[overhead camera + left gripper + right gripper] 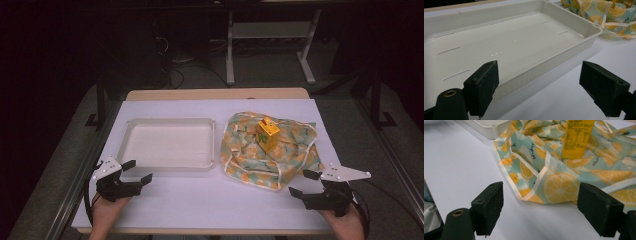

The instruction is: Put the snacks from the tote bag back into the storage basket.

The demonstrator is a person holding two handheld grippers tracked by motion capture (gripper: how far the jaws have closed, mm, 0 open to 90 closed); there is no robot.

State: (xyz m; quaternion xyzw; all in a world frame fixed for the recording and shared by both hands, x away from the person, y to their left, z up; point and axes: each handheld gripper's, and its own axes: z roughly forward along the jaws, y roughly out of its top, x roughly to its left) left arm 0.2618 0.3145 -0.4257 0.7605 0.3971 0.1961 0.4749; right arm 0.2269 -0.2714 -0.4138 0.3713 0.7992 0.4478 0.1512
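Resting wide open and empty near the surface's front edge, both tongs, left and right, have started nothing: carton stands on the cloth, tray empty.

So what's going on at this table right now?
A person holds a gripper in each hand at the near edge of the table. Both are open and hold nothing. The left gripper sits by the near side of an empty white tray. The right gripper faces a crumpled lemon-print cloth, close to its near edge without touching it. A small yellow carton stands upright on that cloth.
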